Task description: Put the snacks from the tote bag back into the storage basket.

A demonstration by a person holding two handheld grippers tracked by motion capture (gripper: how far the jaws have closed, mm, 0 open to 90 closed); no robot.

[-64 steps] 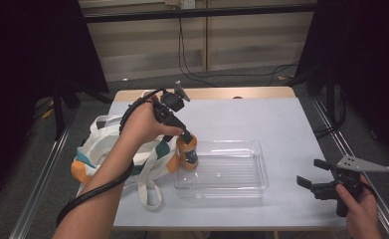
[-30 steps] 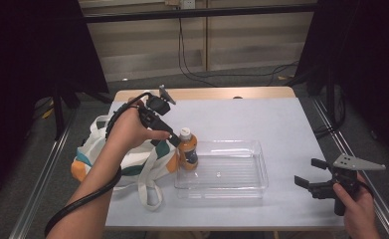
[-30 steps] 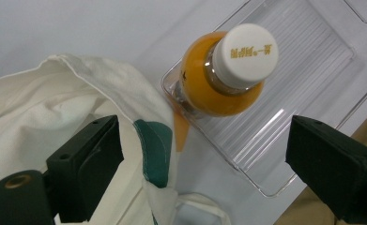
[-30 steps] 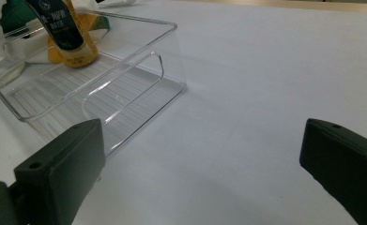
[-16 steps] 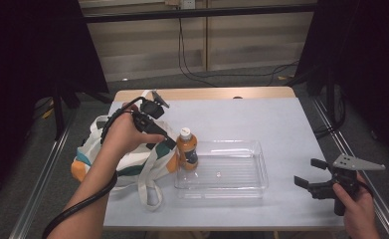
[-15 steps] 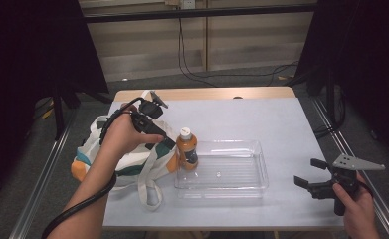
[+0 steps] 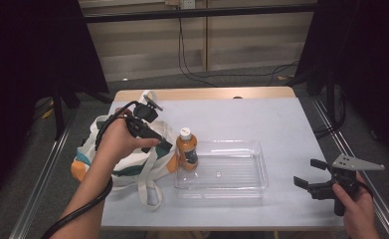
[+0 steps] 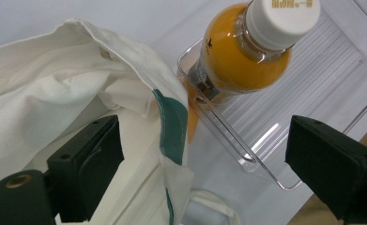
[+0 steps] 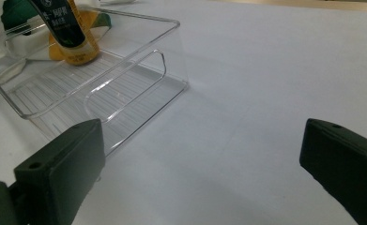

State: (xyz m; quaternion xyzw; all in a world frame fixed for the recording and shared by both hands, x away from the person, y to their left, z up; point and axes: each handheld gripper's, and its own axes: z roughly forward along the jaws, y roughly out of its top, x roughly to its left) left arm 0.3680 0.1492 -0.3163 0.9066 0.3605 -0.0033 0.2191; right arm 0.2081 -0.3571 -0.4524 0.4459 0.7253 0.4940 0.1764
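Bottle (image 8: 240, 56) label's white print is unreadable.

We see the tabletop (image 7: 291, 119) bare along its far edge and right side. An upright orange-drink bottle with a white cap (image 7: 186, 149) blocks the clear plastic tray's (image 7: 259, 172) left end; a white canvas bag (image 7: 127, 164) crowds the left edge.

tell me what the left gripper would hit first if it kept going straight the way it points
Most likely the white tote bag: the left gripper has its open jaws over the bag's edge, with the orange bottle standing in the clear tray just beyond. Depth is hard to judge.
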